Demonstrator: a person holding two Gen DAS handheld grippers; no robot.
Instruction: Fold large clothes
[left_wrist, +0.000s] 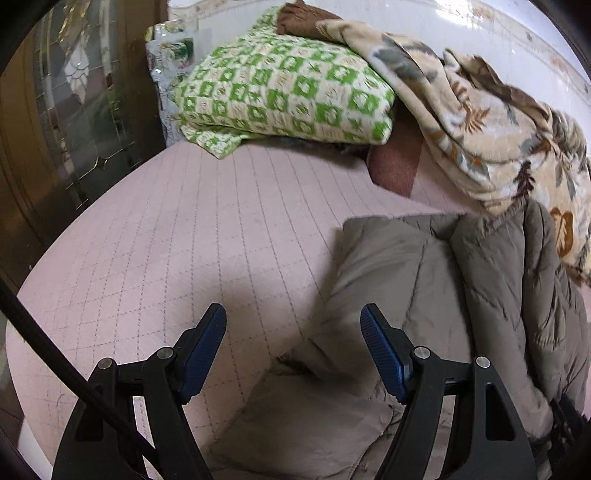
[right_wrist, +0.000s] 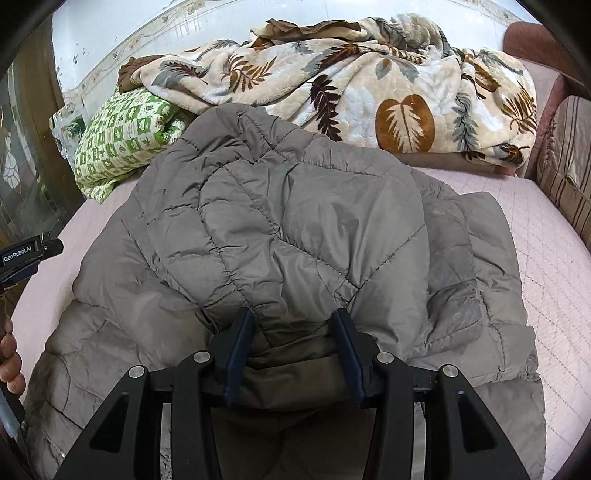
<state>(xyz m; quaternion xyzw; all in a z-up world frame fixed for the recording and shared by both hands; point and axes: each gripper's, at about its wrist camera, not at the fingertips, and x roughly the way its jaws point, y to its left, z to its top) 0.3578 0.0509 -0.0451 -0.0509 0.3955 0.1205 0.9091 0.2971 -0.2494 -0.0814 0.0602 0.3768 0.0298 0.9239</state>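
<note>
A grey-brown quilted puffer jacket (right_wrist: 295, 229) lies on the pink quilted bed (right_wrist: 546, 258), with a fold of it lifted and draped forward. My right gripper (right_wrist: 293, 325) has its fingers around a thick bunch of the jacket's fabric and holds it up. In the left wrist view the jacket (left_wrist: 424, 280) lies at the right. My left gripper (left_wrist: 293, 325) is open and empty, hovering above the jacket's left edge and the bed (left_wrist: 166, 240). The left gripper's body also shows in the right wrist view (right_wrist: 26, 254) at the far left.
A folded green-and-white checked blanket (left_wrist: 280, 88) lies at the bed's far left. A crumpled beige leaf-print blanket (right_wrist: 369, 85) fills the far side. A striped cushion (right_wrist: 565, 162) stands at the right edge. A wooden and glass door (left_wrist: 74, 110) is to the left.
</note>
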